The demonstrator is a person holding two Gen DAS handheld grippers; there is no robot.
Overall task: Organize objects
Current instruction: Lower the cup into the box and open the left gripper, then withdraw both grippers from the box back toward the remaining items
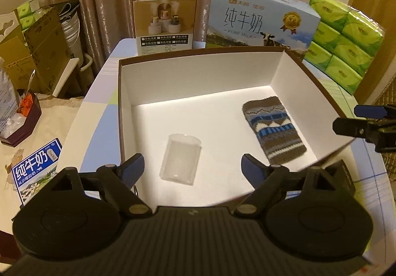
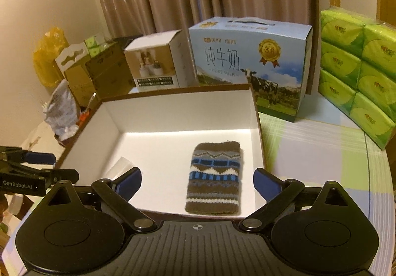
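Note:
A brown-rimmed box with white inner walls stands open on the table. On its floor lie a clear plastic cup on its side and a brown, blue and white knitted pouch. My left gripper hovers open above the cup, its pads apart from it. My right gripper is open above the near end of the pouch, holding nothing. Each gripper shows at the edge of the other's view: the right gripper and the left gripper. The cup is partly hidden in the right wrist view.
Behind the box stand a small white product carton, a blue milk carton and stacked green tissue packs. Cardboard boxes, a dark tray with bits and a milk leaflet lie left.

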